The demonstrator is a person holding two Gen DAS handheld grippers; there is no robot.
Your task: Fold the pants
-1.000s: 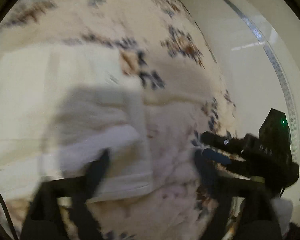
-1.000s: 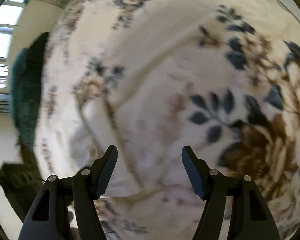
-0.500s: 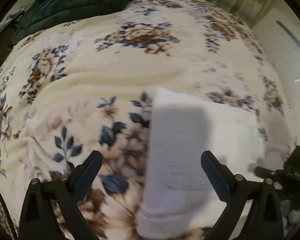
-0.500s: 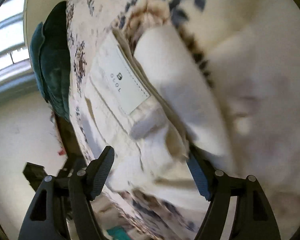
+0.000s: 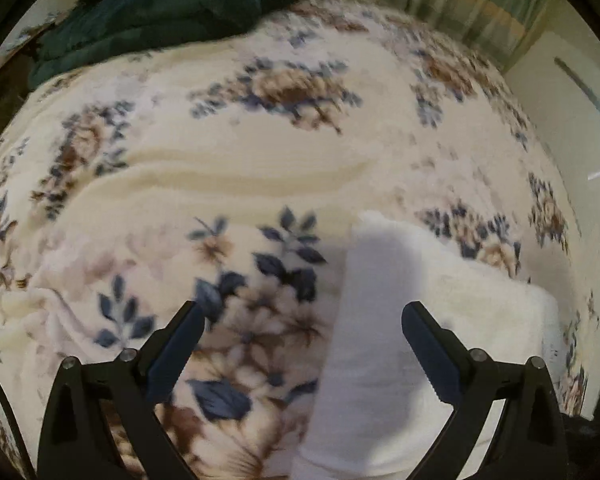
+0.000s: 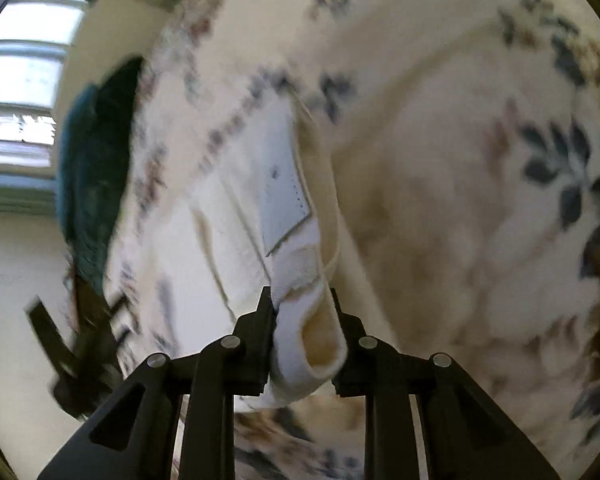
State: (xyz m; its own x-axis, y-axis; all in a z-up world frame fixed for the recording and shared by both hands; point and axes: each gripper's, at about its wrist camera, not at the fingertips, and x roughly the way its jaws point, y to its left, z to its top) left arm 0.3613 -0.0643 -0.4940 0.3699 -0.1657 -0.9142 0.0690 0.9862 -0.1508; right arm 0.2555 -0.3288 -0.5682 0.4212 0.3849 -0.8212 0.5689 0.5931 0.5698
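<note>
The white pants [image 5: 384, 340] lie folded on a cream floral blanket [image 5: 240, 168]. In the left wrist view they lie at the lower right, running under the right finger. My left gripper [image 5: 300, 332] is open and empty above the pants' left edge. In the right wrist view my right gripper [image 6: 302, 304] is shut on the waistband edge of the pants [image 6: 276, 188], next to a white sewn label patch [image 6: 282, 184]. The cloth bulges between the jaws.
A dark teal blanket [image 5: 172, 4] is heaped at the far end of the bed, also shown in the right wrist view [image 6: 92, 168]. Curtains [image 5: 460, 4] hang behind. A window [image 6: 16, 92] and a black device [image 6: 80, 356] are at the left.
My right gripper has closed on the pants' waistband edge; it was open half a second ago. My left gripper has drawn slightly left of the folded pants and stays open.
</note>
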